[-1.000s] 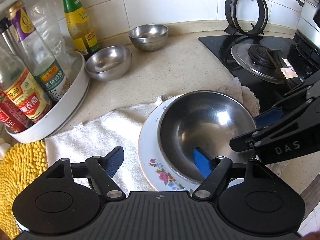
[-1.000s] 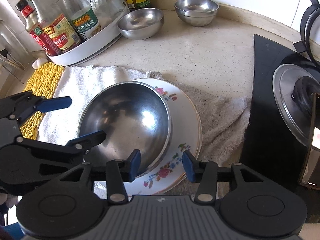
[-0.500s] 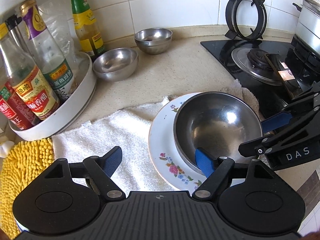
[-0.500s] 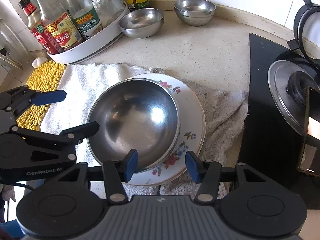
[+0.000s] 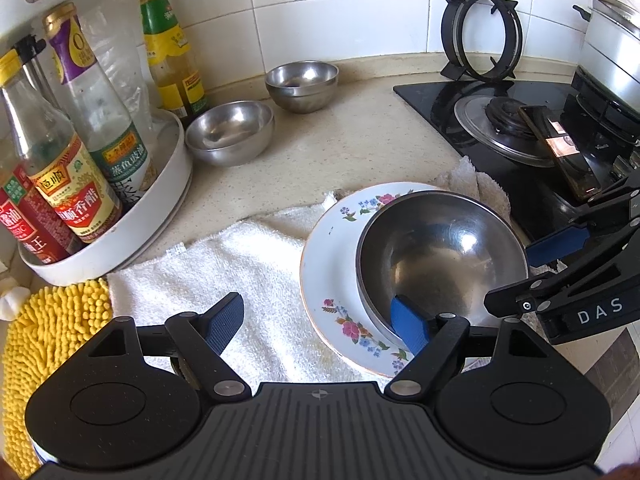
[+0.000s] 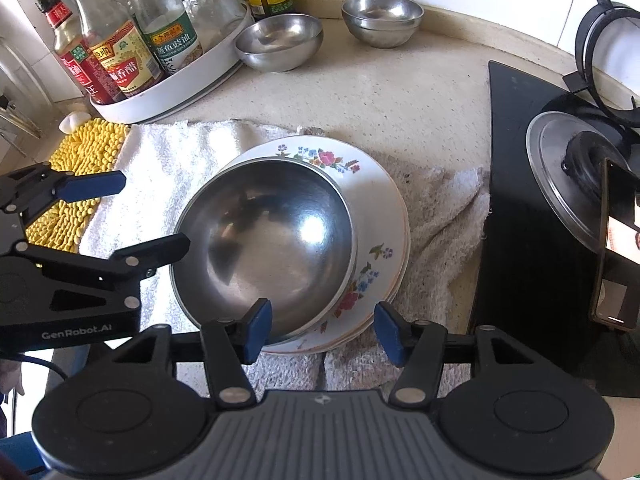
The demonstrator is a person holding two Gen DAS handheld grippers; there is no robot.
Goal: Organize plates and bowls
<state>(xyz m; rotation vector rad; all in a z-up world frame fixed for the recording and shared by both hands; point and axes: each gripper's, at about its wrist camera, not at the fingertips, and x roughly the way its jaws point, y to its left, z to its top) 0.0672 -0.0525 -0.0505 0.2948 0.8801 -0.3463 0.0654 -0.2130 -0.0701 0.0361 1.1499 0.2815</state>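
A large steel bowl rests on a stack of floral plates on a white towel. My left gripper is open, low over the towel and the plate's near edge, its right pad by the bowl's near rim. My right gripper is open just in front of the bowl and plates, holding nothing. Each gripper shows in the other's view, the right one and the left one. Two smaller steel bowls sit near the back wall.
A white tray of sauce bottles stands at the left. A yellow mat lies beside the towel. A black stove with a lid and a phone is at the right, a pot stand against the wall.
Both grippers have drawn back a little from the bowl and plates; the bowl and plates stay put. Both stay open.
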